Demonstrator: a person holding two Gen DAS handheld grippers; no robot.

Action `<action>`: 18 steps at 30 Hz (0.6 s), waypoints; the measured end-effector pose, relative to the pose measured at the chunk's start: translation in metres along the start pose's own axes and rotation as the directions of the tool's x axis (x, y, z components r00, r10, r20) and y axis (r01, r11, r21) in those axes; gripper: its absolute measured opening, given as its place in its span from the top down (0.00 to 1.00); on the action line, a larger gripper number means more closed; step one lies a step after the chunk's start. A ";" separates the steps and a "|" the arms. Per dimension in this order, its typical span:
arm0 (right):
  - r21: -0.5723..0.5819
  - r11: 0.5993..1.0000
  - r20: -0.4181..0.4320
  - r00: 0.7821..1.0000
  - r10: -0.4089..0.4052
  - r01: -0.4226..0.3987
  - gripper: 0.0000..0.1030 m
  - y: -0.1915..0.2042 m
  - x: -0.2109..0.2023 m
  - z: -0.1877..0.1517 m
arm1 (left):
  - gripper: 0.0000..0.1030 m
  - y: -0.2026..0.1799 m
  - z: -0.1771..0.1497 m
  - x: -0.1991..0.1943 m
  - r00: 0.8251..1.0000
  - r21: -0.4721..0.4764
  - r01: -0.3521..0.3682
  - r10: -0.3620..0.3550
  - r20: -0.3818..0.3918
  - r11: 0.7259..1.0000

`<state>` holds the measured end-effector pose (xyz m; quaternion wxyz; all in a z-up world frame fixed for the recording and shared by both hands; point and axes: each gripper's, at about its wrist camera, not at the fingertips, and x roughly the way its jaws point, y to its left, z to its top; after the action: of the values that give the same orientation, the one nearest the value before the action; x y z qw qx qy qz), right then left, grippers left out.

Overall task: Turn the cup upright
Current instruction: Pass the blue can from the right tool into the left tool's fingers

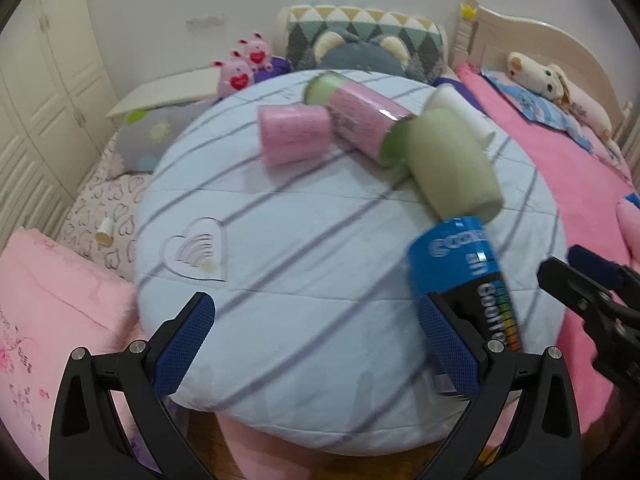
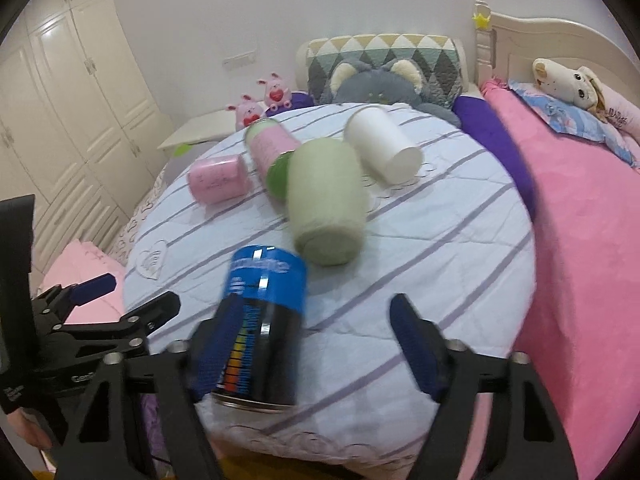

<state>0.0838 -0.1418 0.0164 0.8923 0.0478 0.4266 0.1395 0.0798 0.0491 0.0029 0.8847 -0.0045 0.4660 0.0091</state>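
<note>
Blue-black cup [image 2: 262, 326] on its side, mouth toward open right tongs [image 2: 316, 344].

The right gripper [image 2: 316, 340] hovers over the near edge of a round striped cushion [image 2: 440, 248], its jaws spread wide. A blue and black can [image 2: 262, 320] lies on its side between the fingers, close against the left one; whether it touches is hard to tell through the blur. Beyond it lie a pale green cup [image 2: 326, 204], a white cup [image 2: 382, 150], a pink cup [image 2: 218, 180] and a pink canister with green ends [image 2: 270, 152], all on their sides. The left gripper [image 2: 104, 300] shows at the left edge.
</note>
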 end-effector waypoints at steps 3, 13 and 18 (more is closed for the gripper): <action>0.011 1.000 -0.013 1.000 0.018 -0.018 0.45 -0.016 0.004 0.003 | 0.00 -0.015 0.006 0.002 1.000 -0.016 0.018 -0.018 -0.019 1.000; -0.018 0.997 -0.046 0.996 0.078 -0.079 0.63 -0.057 0.015 0.005 | 0.00 -0.061 0.022 0.015 0.995 -0.042 0.047 -0.051 -0.082 0.998; -0.009 0.993 -0.074 0.991 0.116 -0.117 0.63 -0.073 0.026 0.008 | 0.00 -0.076 0.031 0.031 0.991 -0.054 0.002 -0.009 -0.135 0.999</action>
<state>0.1206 -0.2036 -0.0130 0.8667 0.0613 0.4546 0.1959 0.1237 -0.0258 -0.0051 0.8506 -0.0303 0.5246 0.0188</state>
